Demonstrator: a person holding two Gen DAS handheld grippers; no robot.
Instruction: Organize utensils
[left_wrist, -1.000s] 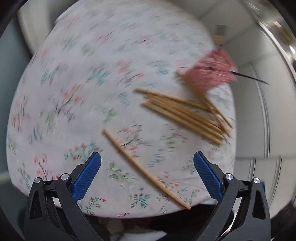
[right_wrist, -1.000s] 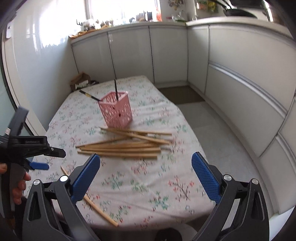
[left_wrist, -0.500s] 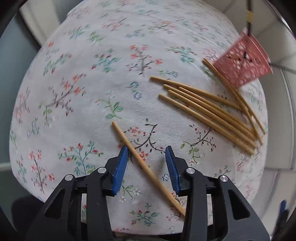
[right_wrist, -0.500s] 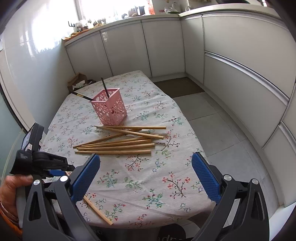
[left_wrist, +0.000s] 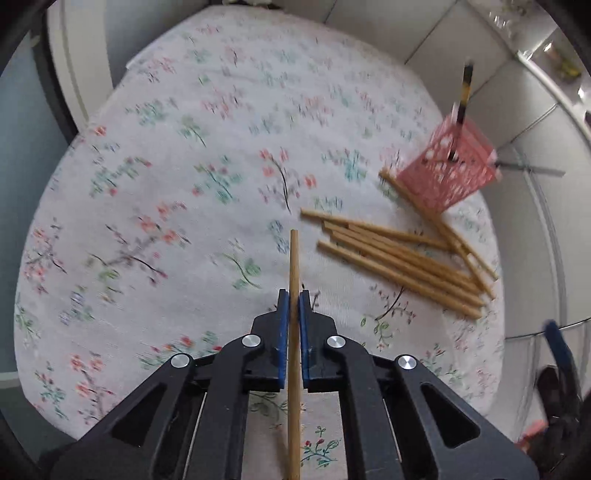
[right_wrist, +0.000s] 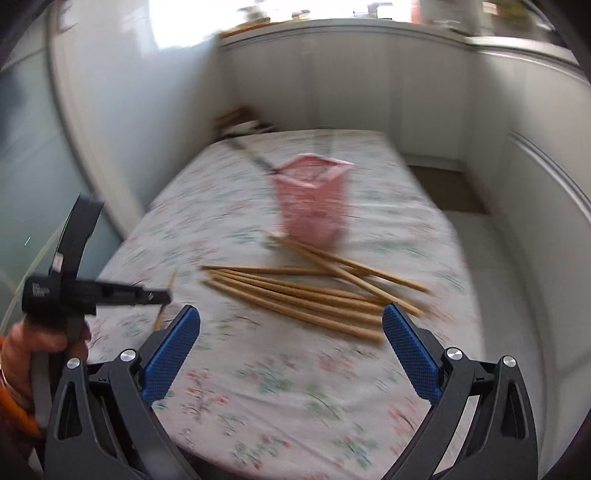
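Note:
My left gripper (left_wrist: 294, 297) is shut on a single wooden chopstick (left_wrist: 294, 266), which runs straight out between its blue pads, lifted over the floral tablecloth (left_wrist: 184, 221). Several more wooden chopsticks (left_wrist: 402, 262) lie in a loose pile to the right, next to a pink perforated holder (left_wrist: 448, 173) with dark chopsticks in it. In the right wrist view, my right gripper (right_wrist: 291, 325) is open and empty, above the near side of the table. The pile (right_wrist: 306, 291) and the holder (right_wrist: 314, 199) lie ahead of it. The left gripper (right_wrist: 162, 295) with its chopstick (right_wrist: 166, 299) shows at the left.
The table (right_wrist: 332, 406) is narrow, with white cabinets (right_wrist: 535, 166) on the right and back and a wall on the left. Small clutter (right_wrist: 240, 122) sits at the table's far end. The right gripper's blue pad (left_wrist: 559, 347) shows at the left wrist view's right edge.
My left gripper closed on the lone chopstick and lifted it off the cloth. My right gripper swung left and closer over the table, still open.

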